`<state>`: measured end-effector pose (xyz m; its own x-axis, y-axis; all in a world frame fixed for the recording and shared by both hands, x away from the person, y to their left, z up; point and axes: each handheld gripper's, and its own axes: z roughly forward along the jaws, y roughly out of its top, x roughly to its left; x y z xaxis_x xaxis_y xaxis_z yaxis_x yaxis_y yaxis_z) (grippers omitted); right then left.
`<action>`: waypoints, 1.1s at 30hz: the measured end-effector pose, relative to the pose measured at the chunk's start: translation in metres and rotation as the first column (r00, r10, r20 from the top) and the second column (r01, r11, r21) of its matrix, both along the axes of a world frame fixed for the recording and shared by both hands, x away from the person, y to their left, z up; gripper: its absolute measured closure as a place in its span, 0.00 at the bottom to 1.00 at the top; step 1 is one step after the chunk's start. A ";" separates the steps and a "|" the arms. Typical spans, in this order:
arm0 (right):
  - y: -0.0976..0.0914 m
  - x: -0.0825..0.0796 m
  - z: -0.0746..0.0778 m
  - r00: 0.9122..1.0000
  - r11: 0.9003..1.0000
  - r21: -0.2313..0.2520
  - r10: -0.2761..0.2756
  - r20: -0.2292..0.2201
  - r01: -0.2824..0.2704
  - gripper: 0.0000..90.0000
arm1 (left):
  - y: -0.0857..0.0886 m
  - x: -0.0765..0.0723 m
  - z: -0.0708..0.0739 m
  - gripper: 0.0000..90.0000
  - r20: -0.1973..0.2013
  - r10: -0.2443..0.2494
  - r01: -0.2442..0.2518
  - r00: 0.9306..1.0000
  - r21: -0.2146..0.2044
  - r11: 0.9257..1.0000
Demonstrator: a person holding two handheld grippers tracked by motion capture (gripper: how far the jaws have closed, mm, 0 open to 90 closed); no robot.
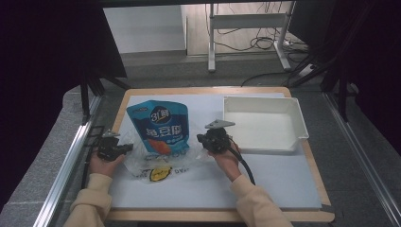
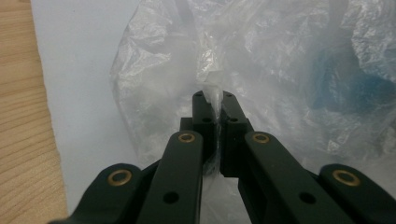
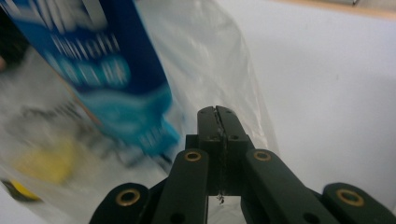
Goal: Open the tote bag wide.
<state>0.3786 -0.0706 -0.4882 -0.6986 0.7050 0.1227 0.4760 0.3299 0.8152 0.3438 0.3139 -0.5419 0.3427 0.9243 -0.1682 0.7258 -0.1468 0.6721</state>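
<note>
The person wears a long-sleeved top in a pale cream-yellow colour; its sleeves [image 1: 94, 201] enter from the lower edge of the high view, with ribbed cuffs at the wrists. The left gripper [image 1: 111, 147] is black and compact. The right gripper [image 1: 215, 138] is also black, carries a grey three-cornered plate [image 1: 219, 124] on top, and a thick black cable [image 1: 244, 166] trails from it toward the lower right. In both gripper views the jaws are matte black bars with brass-coloured rings at the pivots and small round holes.
</note>
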 end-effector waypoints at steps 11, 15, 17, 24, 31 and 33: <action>0.027 0.034 0.007 0.999 0.999 0.015 -0.039 -0.008 0.039 0.99 | -0.001 0.001 0.001 0.98 0.004 -0.009 0.009 1.000 0.003 1.000; 0.038 0.046 -0.007 0.997 0.997 -0.038 -0.072 -0.015 0.071 0.99 | -0.001 0.001 0.001 0.98 0.004 -0.011 0.011 1.000 0.003 1.000; 0.041 0.049 -0.012 0.997 0.995 -0.071 -0.076 -0.016 0.075 0.99 | -0.001 0.001 0.001 0.98 0.003 -0.012 0.012 1.000 0.003 1.000; 0.046 0.047 -0.029 0.992 0.977 -0.178 -0.125 -0.024 0.119 0.99 | -0.001 0.001 0.001 0.98 0.004 -0.011 0.011 1.000 0.003 1.000; 0.041 0.043 -0.045 0.986 0.971 -0.196 -0.155 -0.065 0.139 0.99 | -0.002 0.001 0.001 0.98 0.005 -0.008 0.008 1.000 0.005 1.000; 0.038 0.042 -0.046 0.985 0.973 -0.181 -0.156 -0.069 0.141 0.99 | -0.002 0.001 0.000 0.98 0.003 -0.009 0.009 1.000 0.007 1.000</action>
